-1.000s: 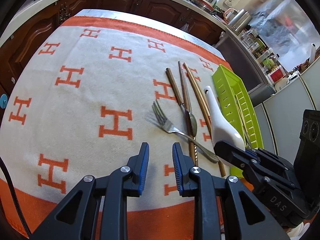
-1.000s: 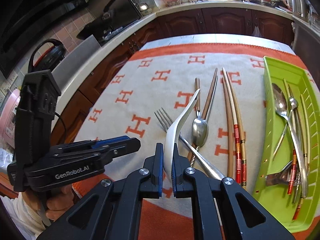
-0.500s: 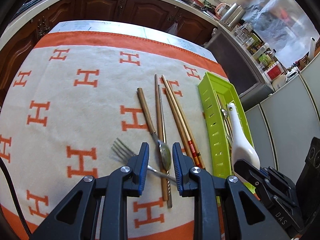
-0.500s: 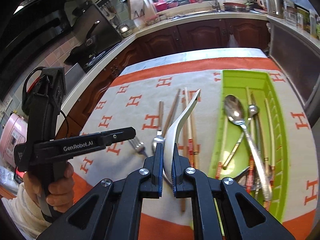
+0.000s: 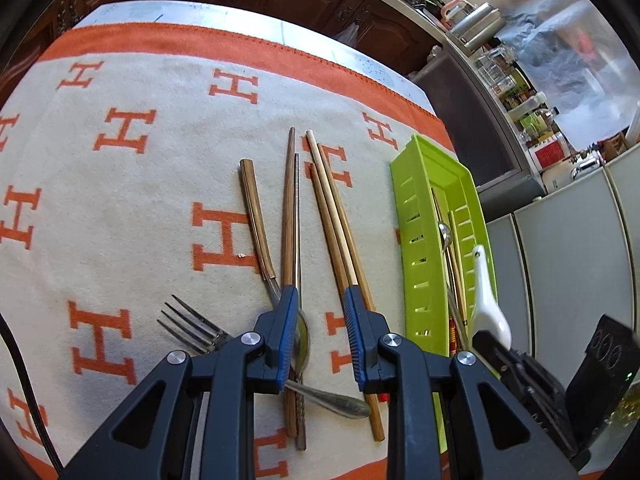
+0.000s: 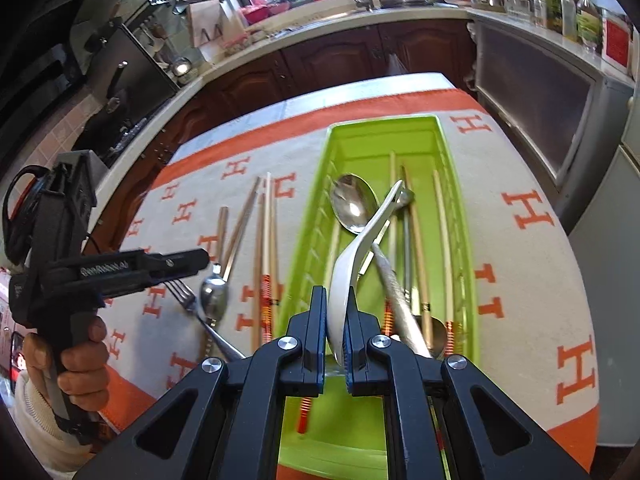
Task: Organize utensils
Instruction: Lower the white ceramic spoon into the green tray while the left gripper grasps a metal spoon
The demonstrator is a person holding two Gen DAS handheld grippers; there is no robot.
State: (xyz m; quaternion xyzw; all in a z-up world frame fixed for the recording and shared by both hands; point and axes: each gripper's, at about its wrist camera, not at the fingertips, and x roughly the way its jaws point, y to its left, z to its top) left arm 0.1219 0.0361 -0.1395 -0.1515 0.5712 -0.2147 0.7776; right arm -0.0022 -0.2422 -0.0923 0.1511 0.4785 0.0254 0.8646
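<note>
My right gripper [image 6: 334, 332] is shut on a white ceramic spoon [image 6: 360, 248] and holds it above the green utensil tray [image 6: 464, 216], which holds metal spoons and chopsticks. The spoon [image 5: 486, 300] and tray [image 5: 420, 248] also show at the right of the left wrist view. My left gripper [image 5: 320, 316] is open and empty, low over the utensils on the cloth: a fork [image 5: 192, 324], a metal spoon [image 5: 302, 344], a wooden-handled utensil [image 5: 254, 208], dark chopsticks [image 5: 288, 216] and light chopsticks [image 5: 336, 232].
A white cloth with orange H marks [image 5: 120, 208] covers the table. Dark wood kitchen cabinets [image 6: 360, 64] and a cluttered counter run behind the table. Grey cabinets [image 5: 560, 272] stand to the right of the tray.
My right gripper has carried the white spoon to the right, from over the cloth to over the green tray. My left gripper has moved right and forward over the loose utensils.
</note>
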